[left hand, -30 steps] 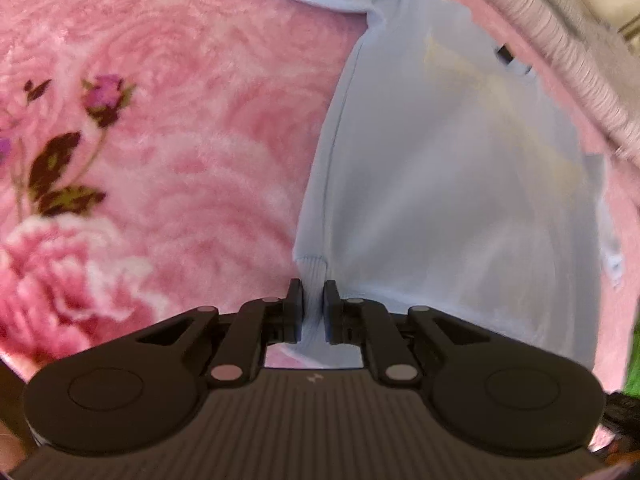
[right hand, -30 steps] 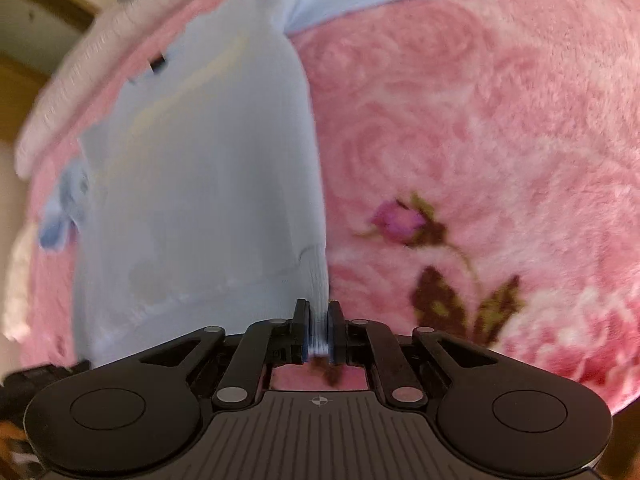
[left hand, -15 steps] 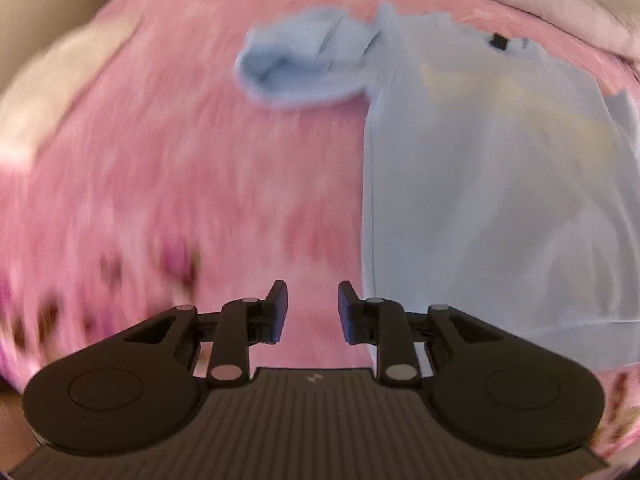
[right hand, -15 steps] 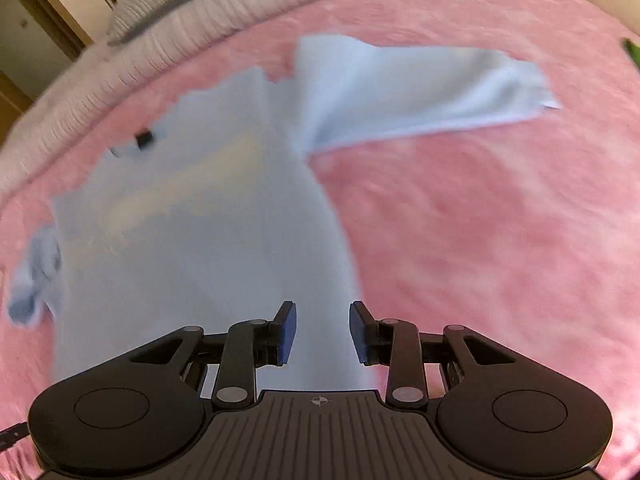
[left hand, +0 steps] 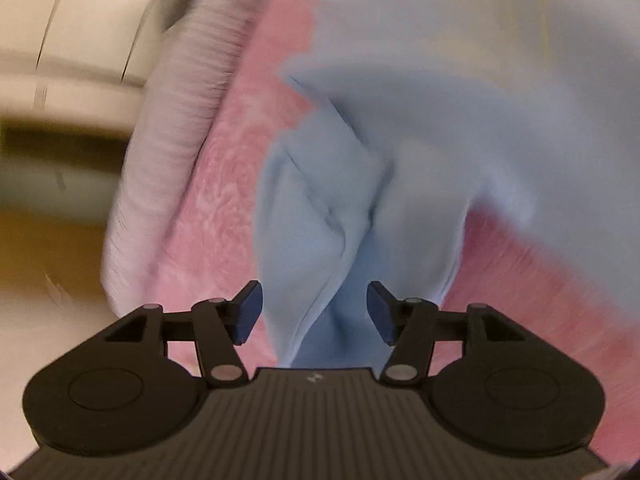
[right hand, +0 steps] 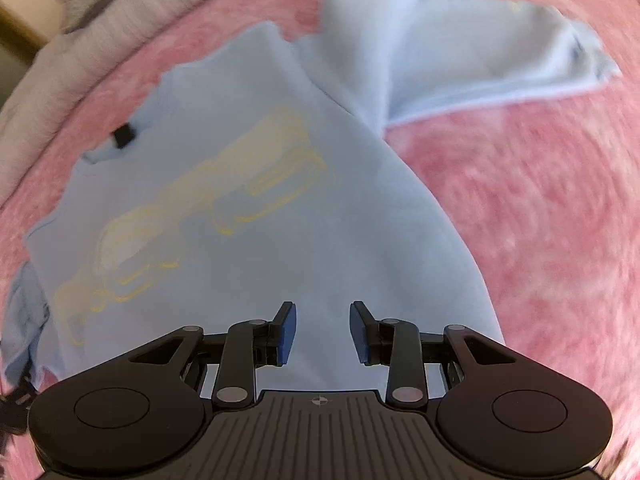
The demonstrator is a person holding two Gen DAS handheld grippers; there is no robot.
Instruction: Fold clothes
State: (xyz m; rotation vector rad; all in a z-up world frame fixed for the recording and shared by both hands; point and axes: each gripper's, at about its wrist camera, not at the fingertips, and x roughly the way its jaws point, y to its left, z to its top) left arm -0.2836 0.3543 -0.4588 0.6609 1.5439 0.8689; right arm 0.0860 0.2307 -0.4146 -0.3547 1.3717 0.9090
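A light blue shirt [right hand: 280, 216] lies spread on a pink blanket [right hand: 540, 208] covering the bed, its faint yellow print [right hand: 208, 204] too pale and blurred to read and its lower hem cut off behind the right hand-held gripper [right hand: 322, 332], whose jaws stand partly apart over the cloth without pinching it. The left hand-held gripper [left hand: 315, 312] is opening wide over a bunched sleeve [left hand: 320, 208] of the shirt; crumpled cloth shows between the jaws, but the pads are clear of it. That view is smeared with motion, so the pale ribbed bedding [left hand: 168, 152] along the blanket's edge and the room beyond it are hard to make out.
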